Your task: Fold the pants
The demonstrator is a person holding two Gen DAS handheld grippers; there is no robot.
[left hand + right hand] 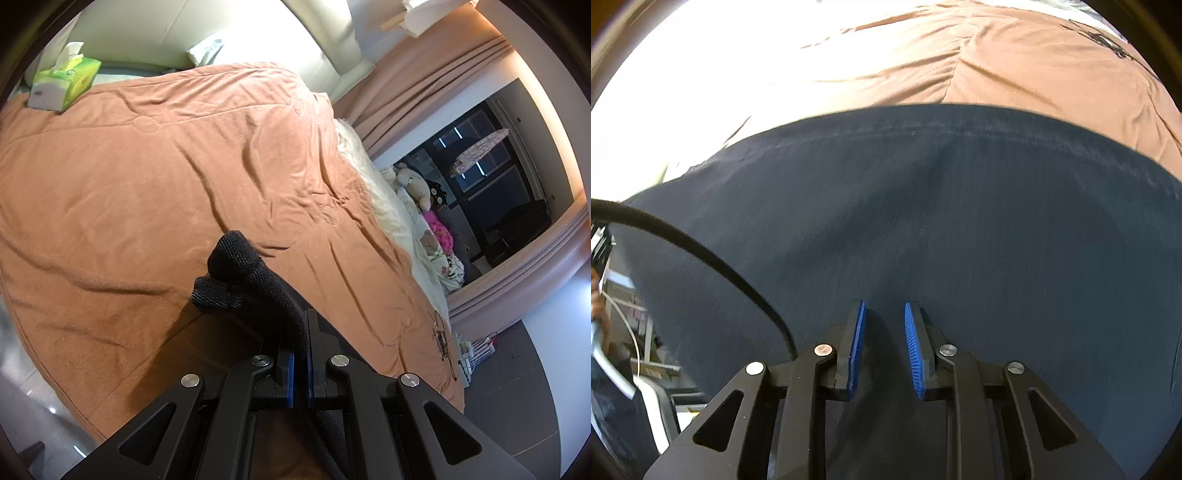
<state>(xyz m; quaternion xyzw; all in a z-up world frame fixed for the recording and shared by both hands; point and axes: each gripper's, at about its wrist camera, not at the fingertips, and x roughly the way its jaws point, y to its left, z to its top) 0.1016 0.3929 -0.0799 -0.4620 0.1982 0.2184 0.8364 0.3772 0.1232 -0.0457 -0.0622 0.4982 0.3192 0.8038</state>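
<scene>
Pinching a black woven strap (255, 273) flat between its blue pads, the left gripper (303, 332) is clamped narrow. The strap's doubled-over end sticks out past the fingertips above the orange-brown blanket (166, 166). In the right wrist view the same strap runs as a dark arc from the left edge down to just beside the right gripper (884, 310). Whether it is the pants' own drawstring or a separate belt cannot be told.

The navy pants (960, 206) lie spread across the blanket and fill most of that view, with a stitched seam running along their far edge. The right gripper hangs tilted steeply down over them with its jaws a narrow gap apart. Nothing is caught between the pads, and only flat cloth shows behind them.

The step in hand looks like taking a second hold on the cloth so that a fold can be made. To do it well, the right gripper should probably come down onto an edge or a raised wrinkle, since flat fabric gives the pads little to bite. The left grip should probably stay firm so that the strap does not drag the cloth askew, and both hands would then lift evenly.

Counted from left to right:
- One green tissue box (64, 83)
- One blanket
- One strap
- One pair of pants
- Two grippers
- A cluster of at least two plush toys (415, 182) beyond the bed
</scene>
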